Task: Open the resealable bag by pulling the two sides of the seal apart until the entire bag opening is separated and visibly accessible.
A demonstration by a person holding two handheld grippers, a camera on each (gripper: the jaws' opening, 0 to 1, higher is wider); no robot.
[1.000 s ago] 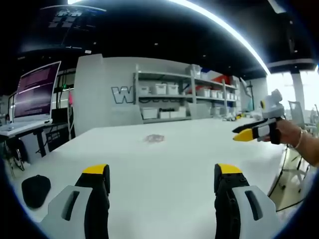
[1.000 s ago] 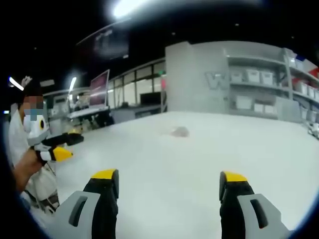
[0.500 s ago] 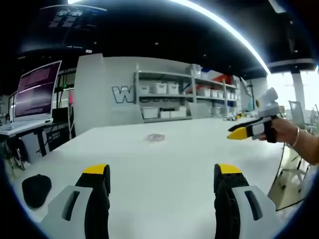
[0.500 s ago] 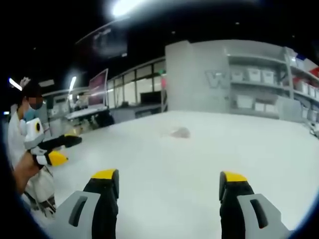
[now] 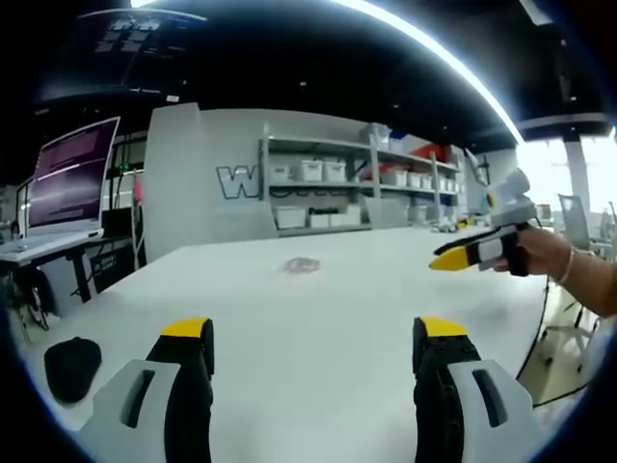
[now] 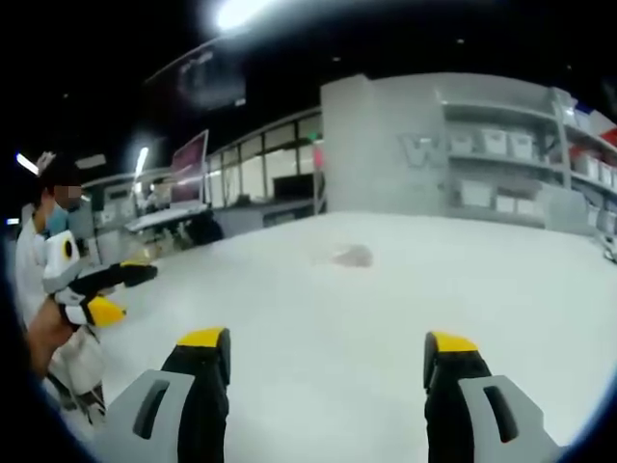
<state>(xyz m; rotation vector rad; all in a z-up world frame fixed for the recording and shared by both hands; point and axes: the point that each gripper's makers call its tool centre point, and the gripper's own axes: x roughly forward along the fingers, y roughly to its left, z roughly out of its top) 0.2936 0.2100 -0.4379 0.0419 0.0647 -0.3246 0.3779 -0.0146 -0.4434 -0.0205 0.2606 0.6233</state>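
Resealable bag (image 5: 301, 266) is lying flat and small on the white tabletop (image 5: 318, 328), far out ahead of both grippers; in the right gripper view it is showing as a faint clear patch (image 6: 352, 256) toward the middle of the surface, too blurred to tell whether its seal is shut. Nothing is touching it. The left gripper (image 5: 313, 342) is hovering over the near part of the tabletop with its yellow-tipped jaws standing wide apart and holding nothing. The right gripper (image 6: 328, 352) is hovering likewise, jaws wide apart and empty. In the left gripper view the right gripper (image 5: 461, 256) is coming in from the right, held in a person's hand (image 5: 540, 253) above the tabletop edge. A black rounded object (image 5: 69, 367) is sitting at the left, by the tabletop's near corner. Beyond are standing a monitor (image 5: 67, 178) on a desk and shelves (image 5: 357, 183) carrying white bins.
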